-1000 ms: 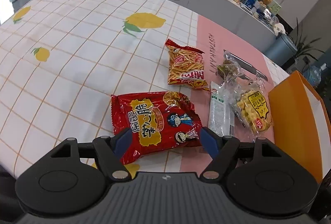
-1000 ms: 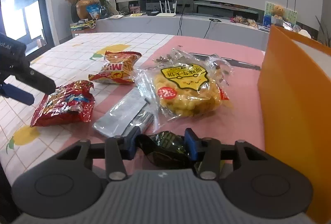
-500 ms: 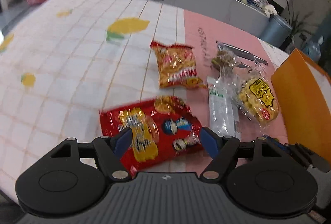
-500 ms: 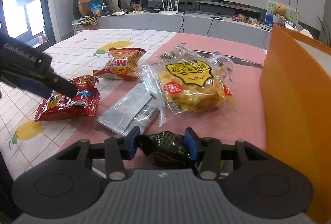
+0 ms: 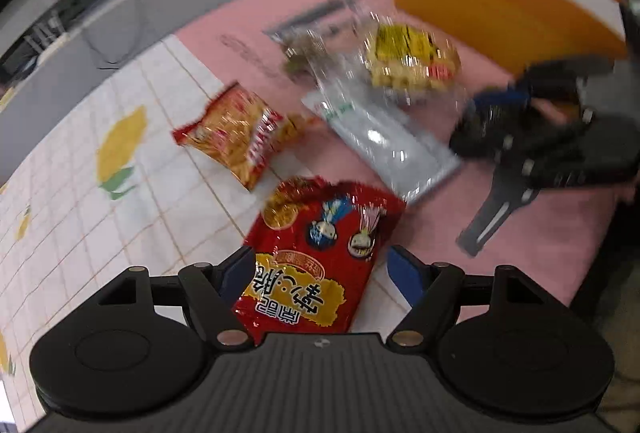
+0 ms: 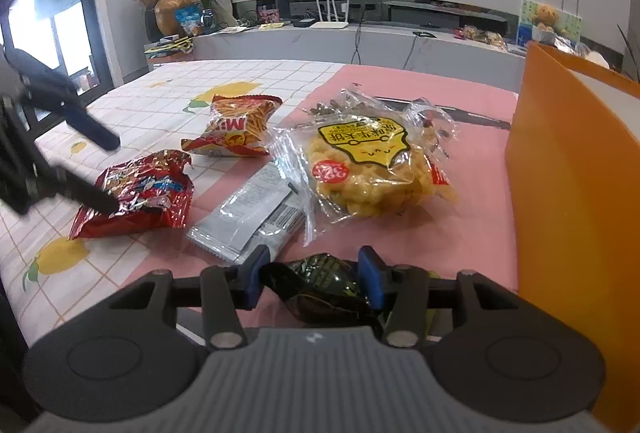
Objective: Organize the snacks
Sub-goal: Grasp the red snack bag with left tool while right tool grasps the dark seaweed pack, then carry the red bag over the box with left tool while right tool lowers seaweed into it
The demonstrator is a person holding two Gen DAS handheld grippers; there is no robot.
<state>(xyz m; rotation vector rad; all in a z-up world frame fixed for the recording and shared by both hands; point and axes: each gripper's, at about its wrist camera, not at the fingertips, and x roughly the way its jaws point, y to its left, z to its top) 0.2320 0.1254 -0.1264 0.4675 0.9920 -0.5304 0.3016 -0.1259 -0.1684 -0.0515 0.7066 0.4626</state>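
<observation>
Your left claw stands wide, its blue pads either side of the red snack bag on the worktop; you cannot tell from the blurred wrist view whether either pad touches it. Your right claw sits narrow with a dark green packet between its pads, low above the pink part of the cloth; whether the pads press it is unclear. Beyond lie a silver sachet, a clear bag of yellow puffs and an orange bag of stick snacks. The orange box stands at your right, near the puffs.
</observation>
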